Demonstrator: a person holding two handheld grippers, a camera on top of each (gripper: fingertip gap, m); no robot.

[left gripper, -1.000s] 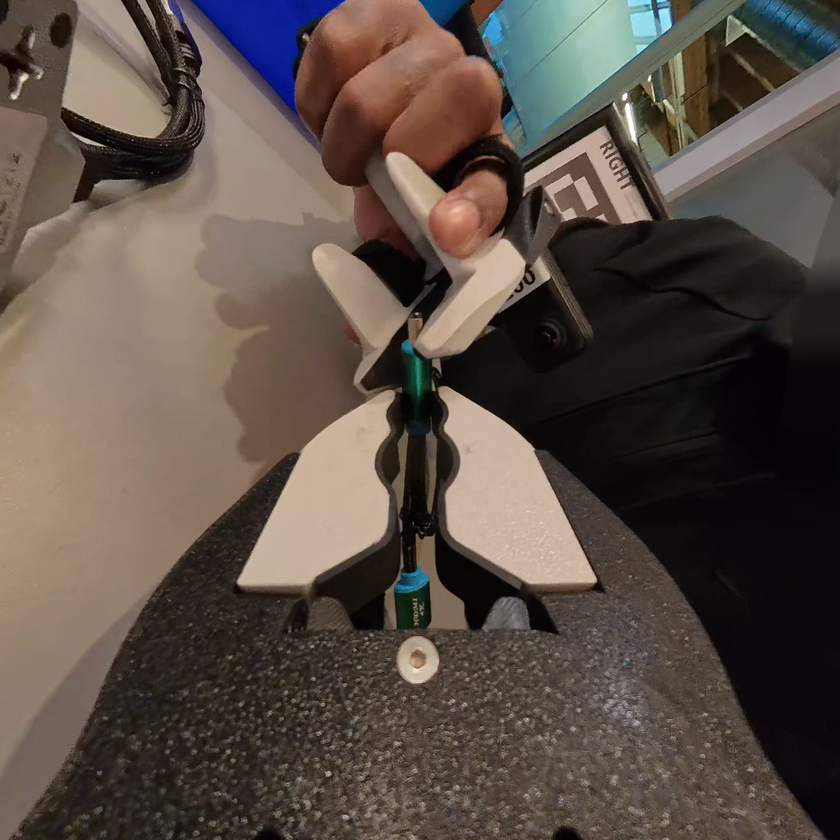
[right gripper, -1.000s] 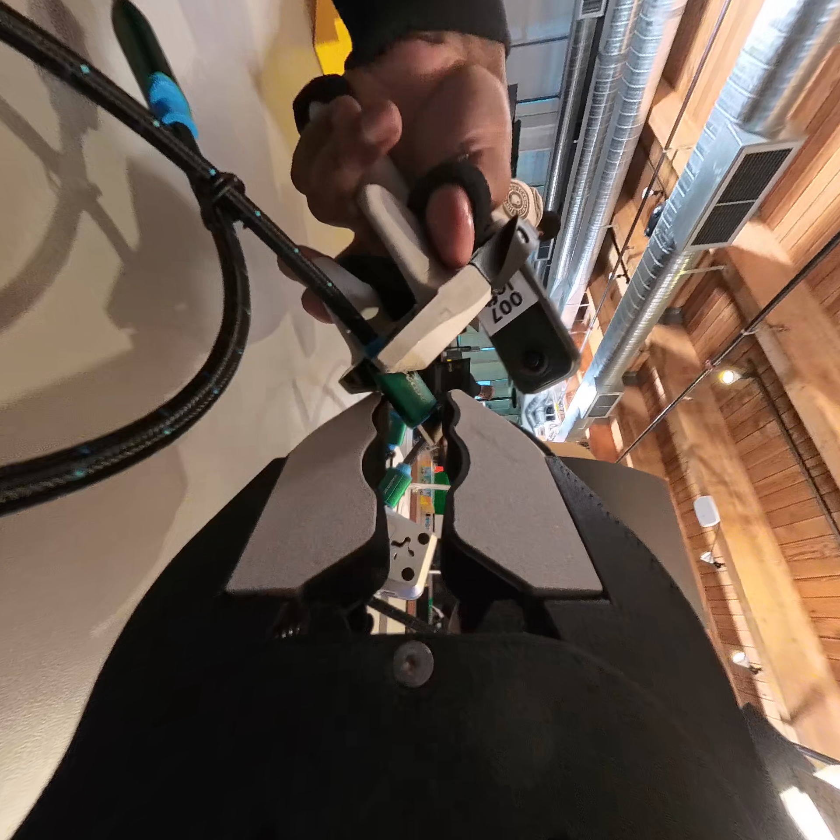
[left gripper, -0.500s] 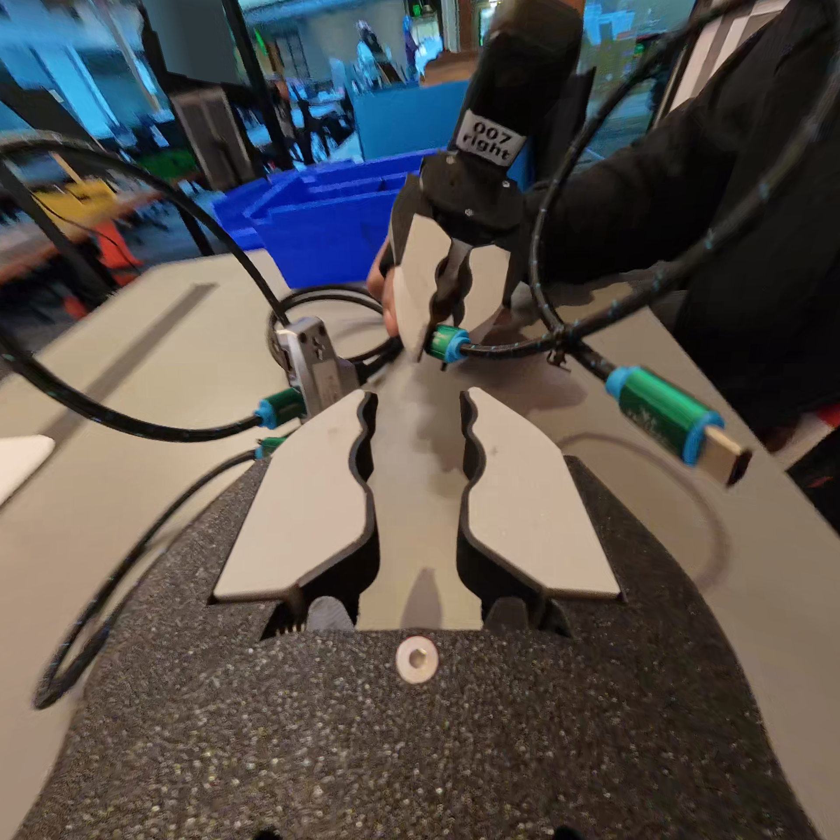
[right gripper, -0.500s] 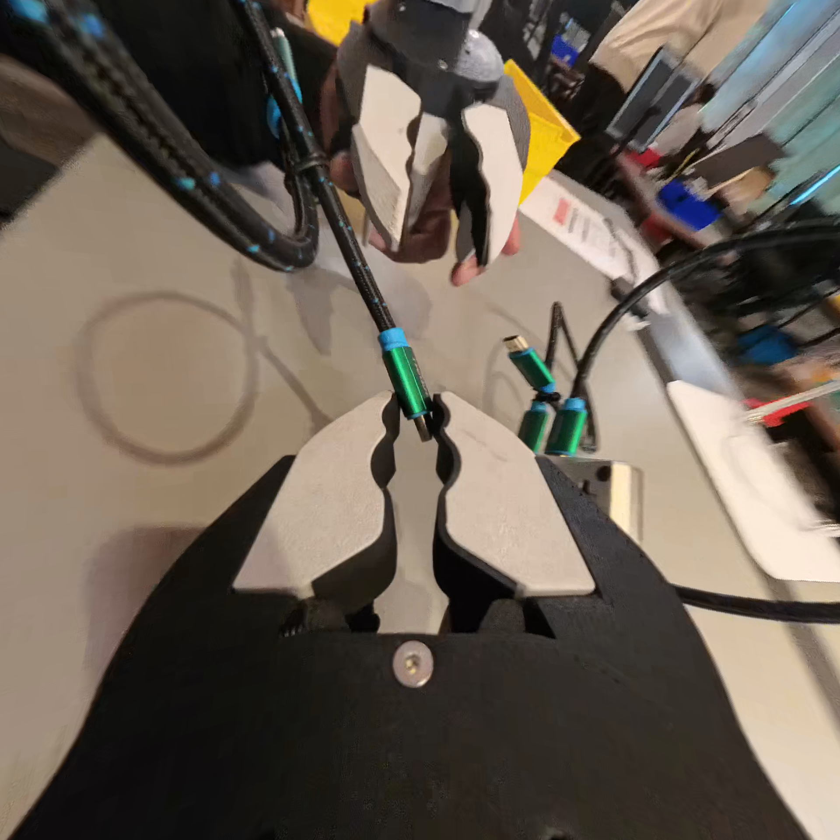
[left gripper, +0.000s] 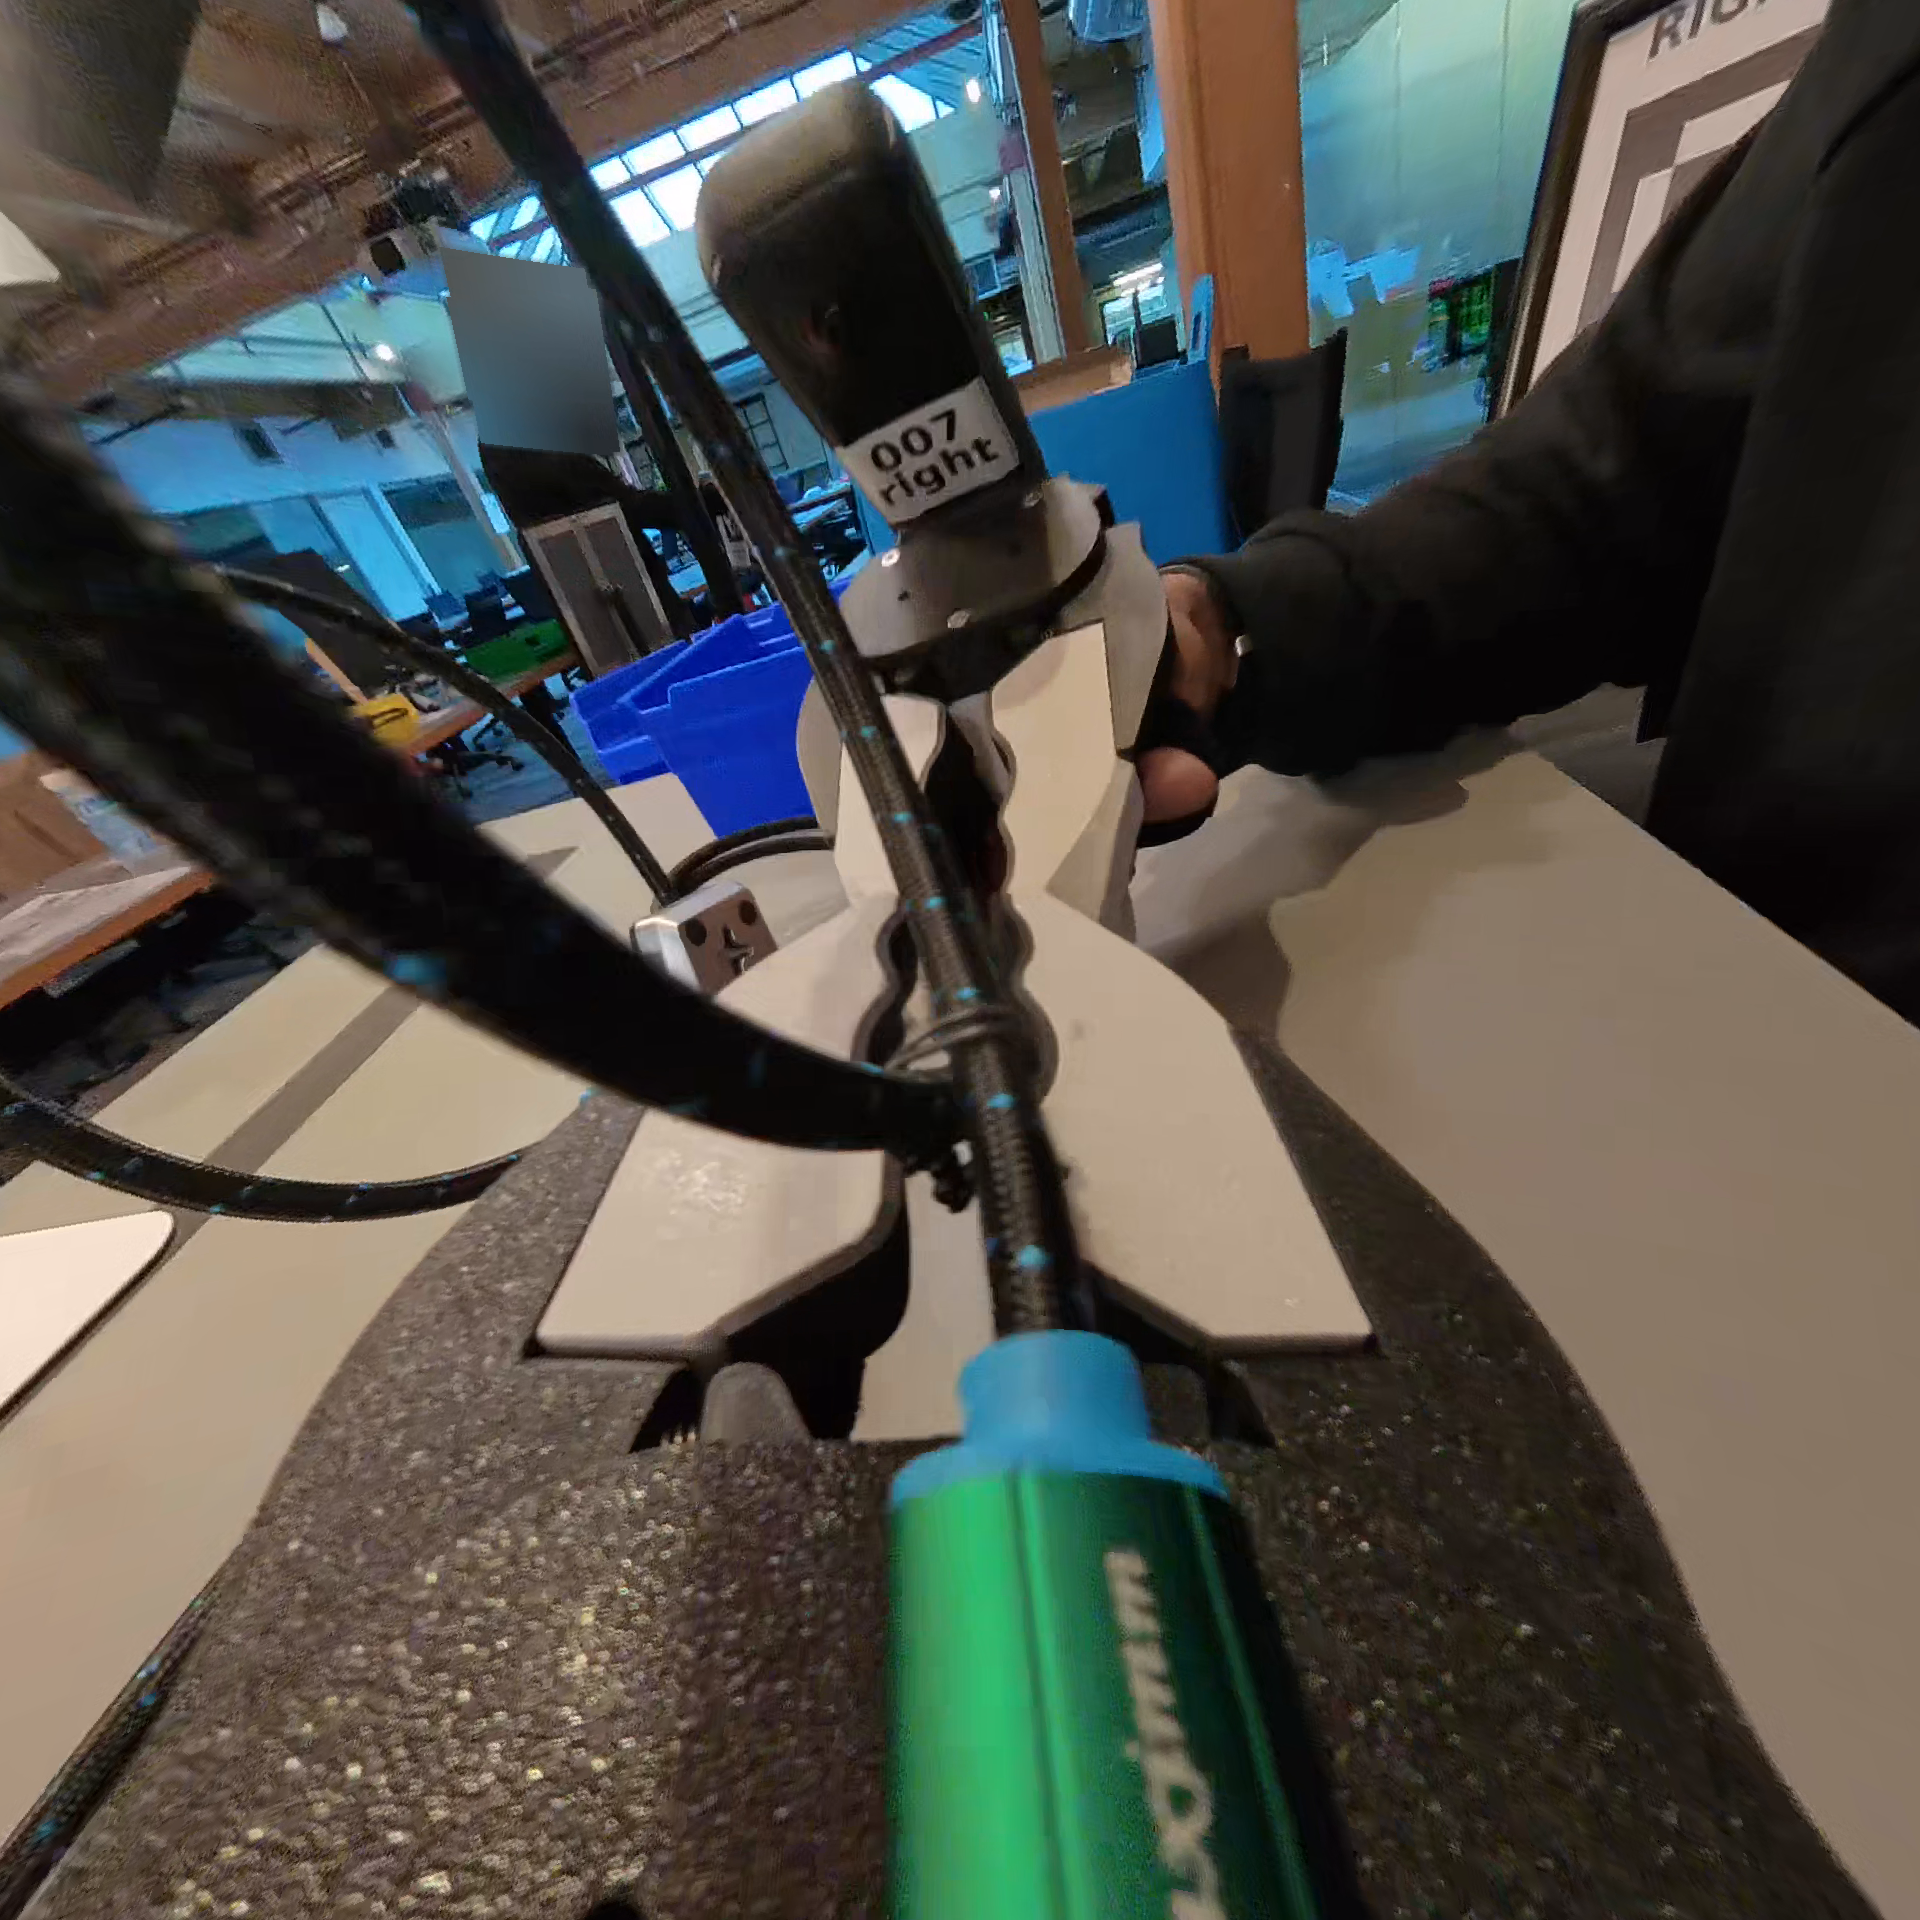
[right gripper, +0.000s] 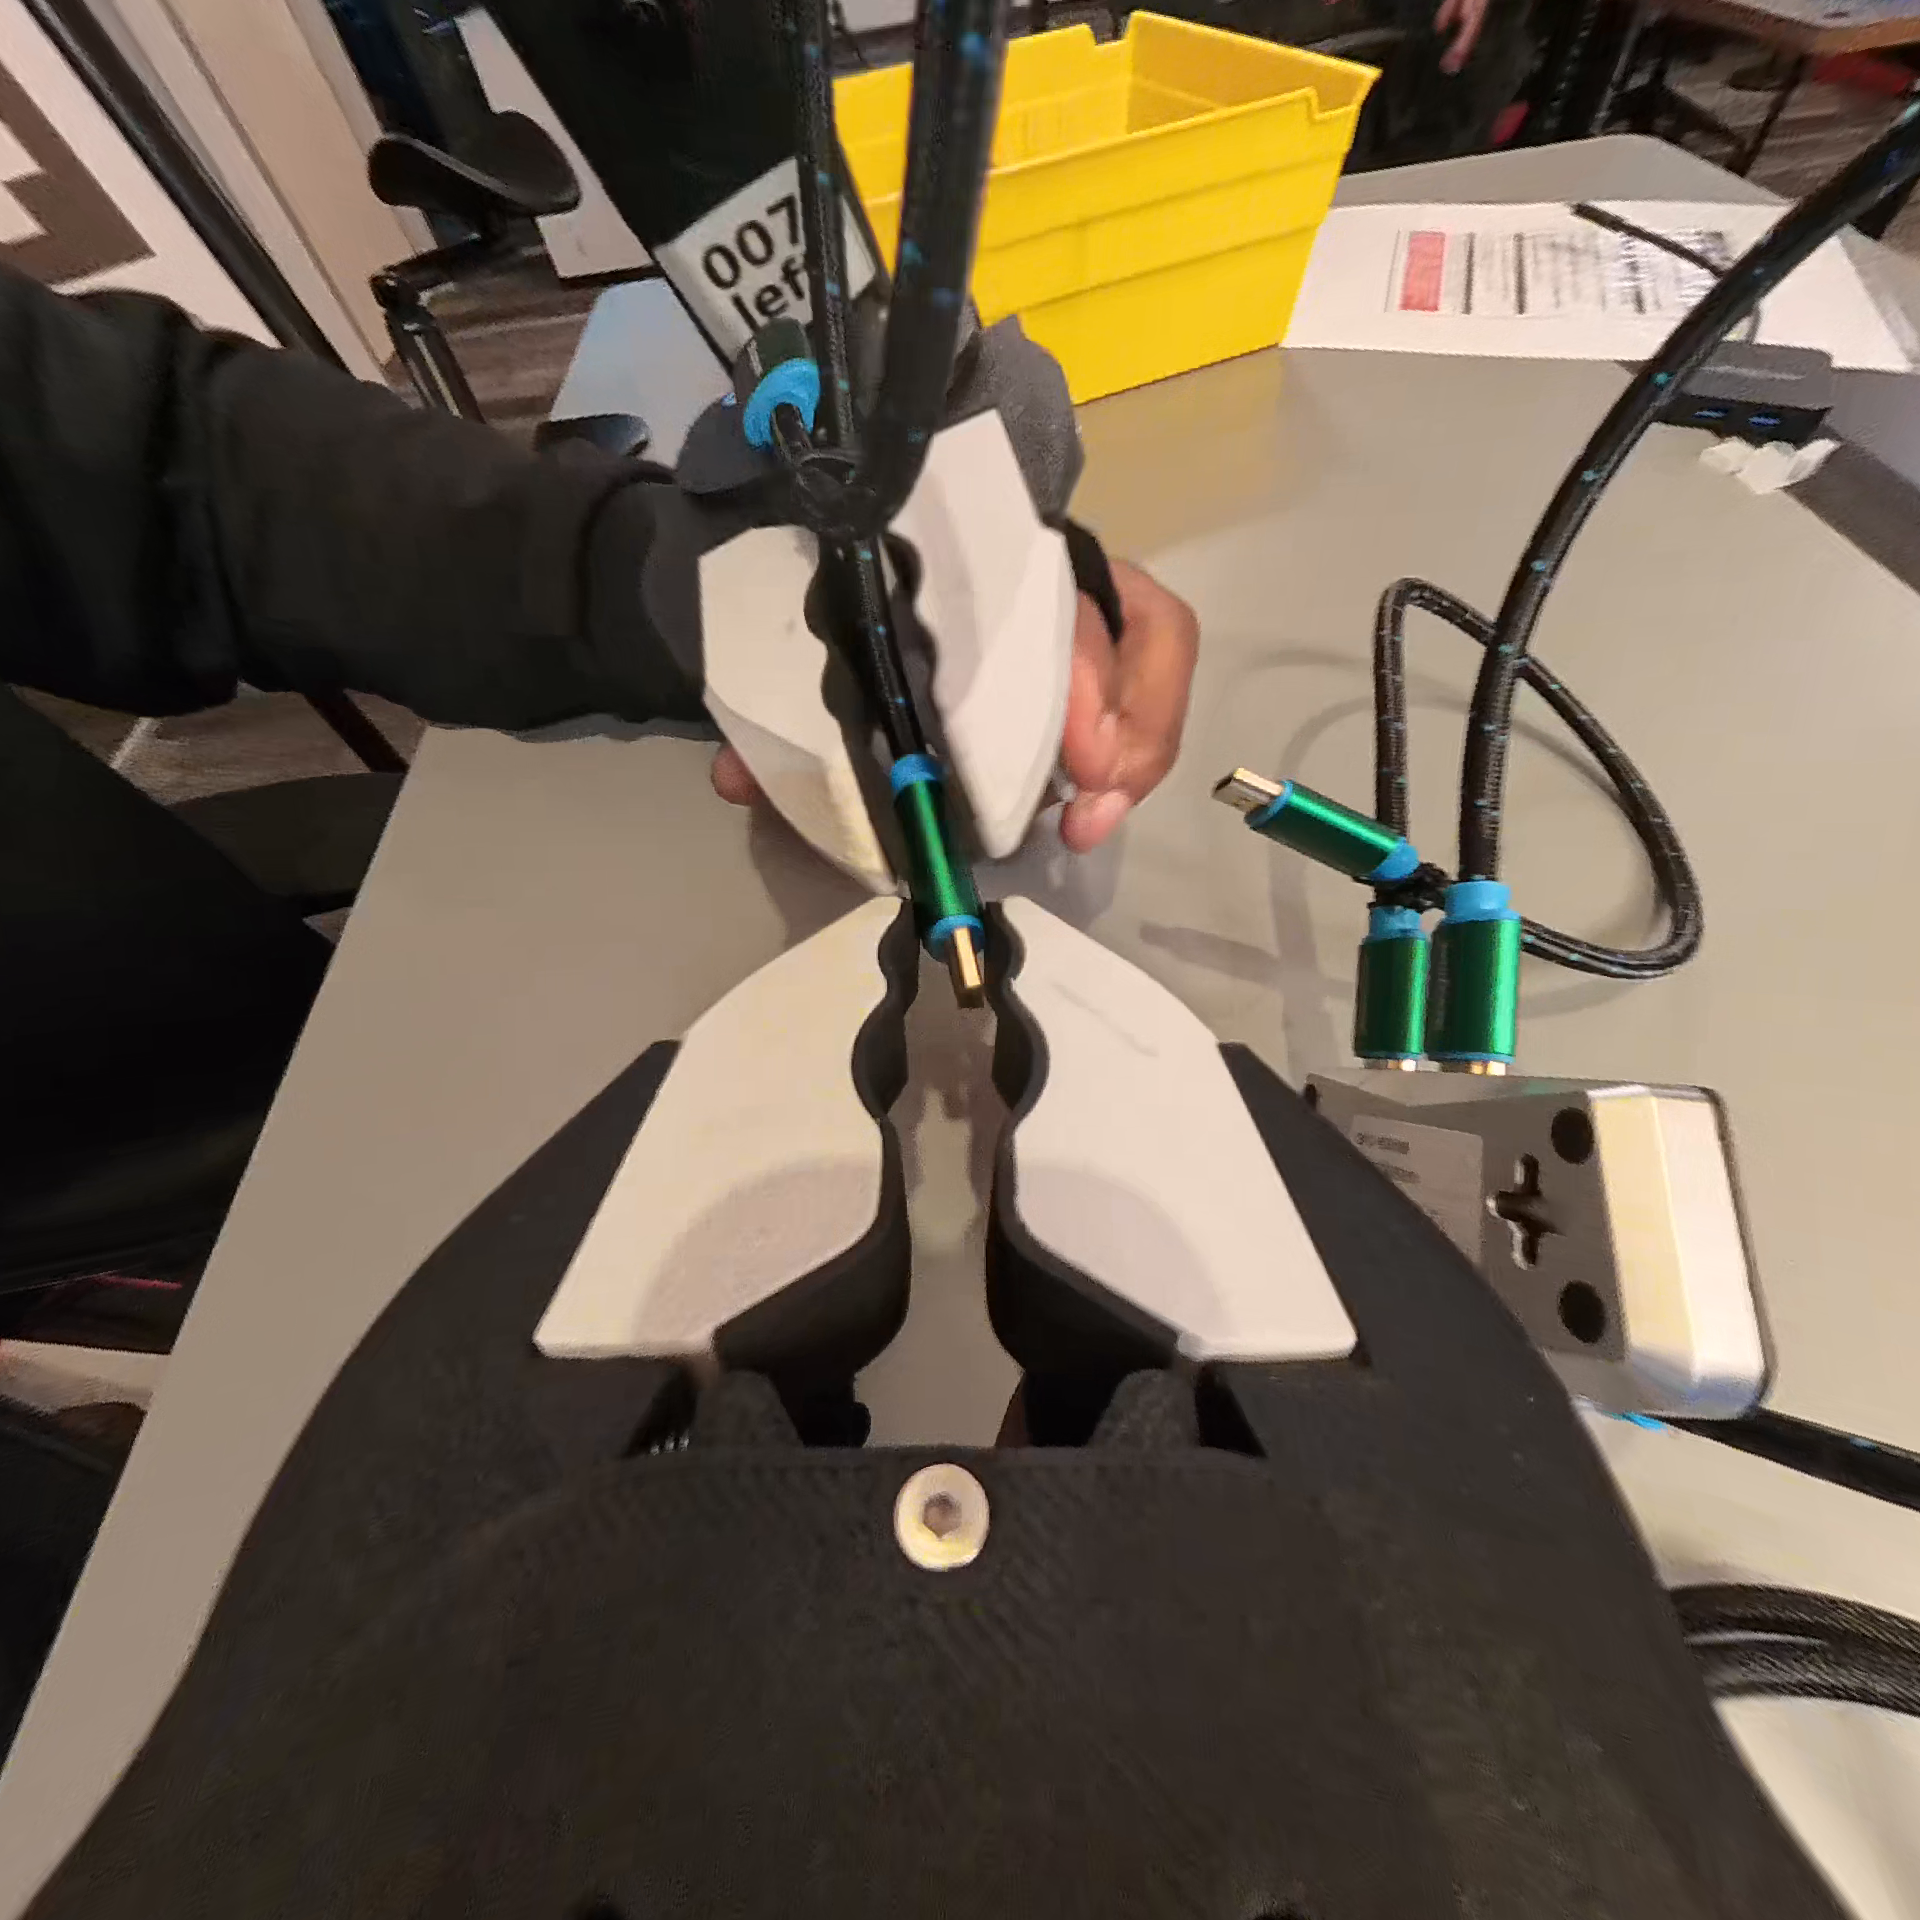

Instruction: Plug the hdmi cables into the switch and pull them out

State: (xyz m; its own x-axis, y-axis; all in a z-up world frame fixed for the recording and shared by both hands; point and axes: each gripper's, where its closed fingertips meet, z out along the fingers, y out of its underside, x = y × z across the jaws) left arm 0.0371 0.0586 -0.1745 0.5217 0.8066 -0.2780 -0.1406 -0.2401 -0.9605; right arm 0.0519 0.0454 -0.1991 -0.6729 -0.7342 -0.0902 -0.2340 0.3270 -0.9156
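Pinching the braided cable [right gripper: 896, 675] between the jaws of the left gripper [right gripper: 935, 857], just behind the green plug [right gripper: 943, 899]; pointing this plug downward, its gold tip lying in the narrow gap at the fingertips of the right gripper [right gripper: 945, 930]; not being able to tell whether these nearly closed jaws are pressing on it; hovering with both grippers over the grey table [right gripper: 582, 935]; seeing the switch [right gripper: 1507, 1195] lying on the table to the right, apart from the grippers, with two plugs [right gripper: 1434, 987] standing in it and a free plug [right gripper: 1320, 821] just above them.
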